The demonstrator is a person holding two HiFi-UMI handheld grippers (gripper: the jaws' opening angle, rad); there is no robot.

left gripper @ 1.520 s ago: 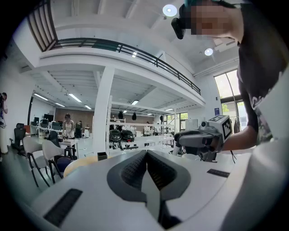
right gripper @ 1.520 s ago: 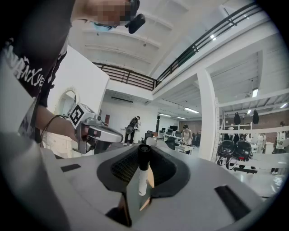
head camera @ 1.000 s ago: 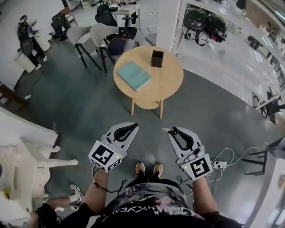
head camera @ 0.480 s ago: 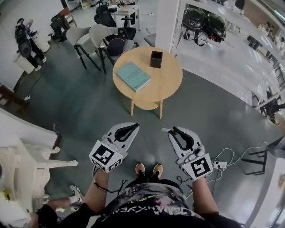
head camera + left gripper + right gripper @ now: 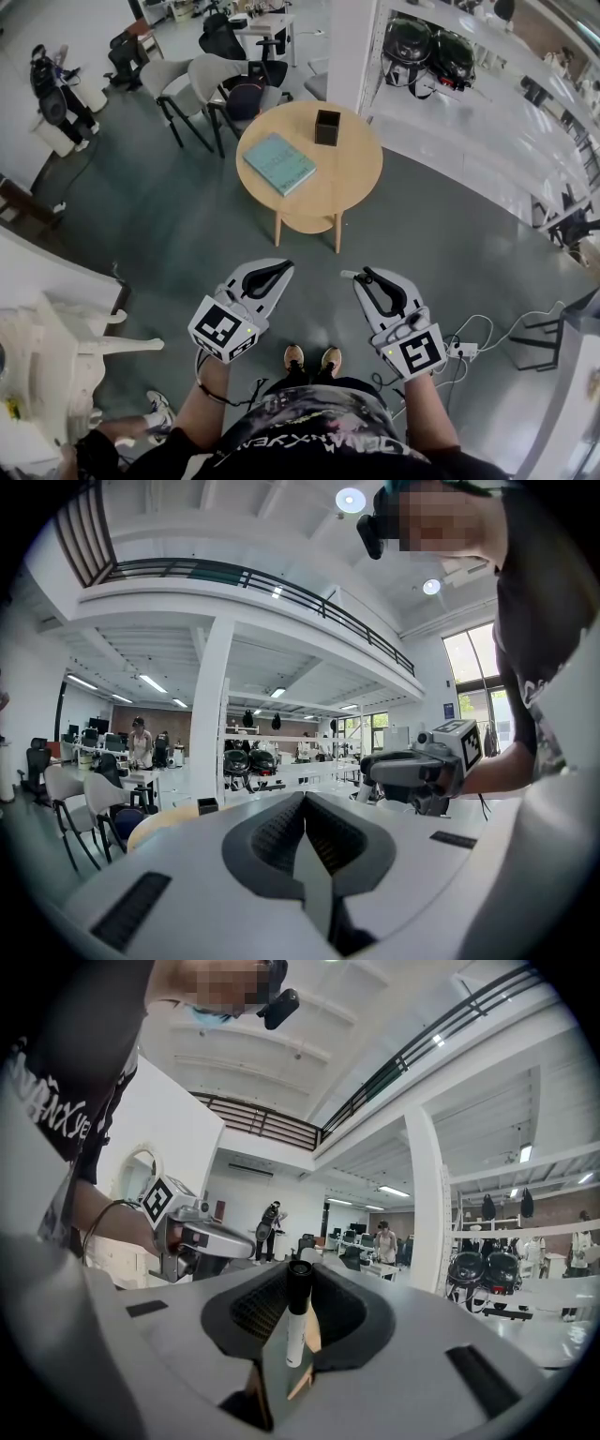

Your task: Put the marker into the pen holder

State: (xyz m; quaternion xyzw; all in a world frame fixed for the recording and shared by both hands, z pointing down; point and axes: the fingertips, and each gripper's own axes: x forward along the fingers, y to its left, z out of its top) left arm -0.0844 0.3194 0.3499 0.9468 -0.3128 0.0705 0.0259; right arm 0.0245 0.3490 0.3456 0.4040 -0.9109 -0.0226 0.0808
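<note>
bright ceiling lights, sharp, fisheye-warped dark edges

I saw a round wooden table [image 5: 352, 178] standing on the grey floor [image 5: 169, 216] ahead of me. A teal book [image 5: 279, 162] lay flat on its left half. A black square pen holder [image 5: 327, 127] stood upright near its far edge, apart from the book.

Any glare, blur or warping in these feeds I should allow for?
Head view: sharp, evenly lit, fisheye bows the edges, table crisp. Left gripper view: dark round vignette, window blown out. Right gripper view: same vignette, marker sharp.
</note>
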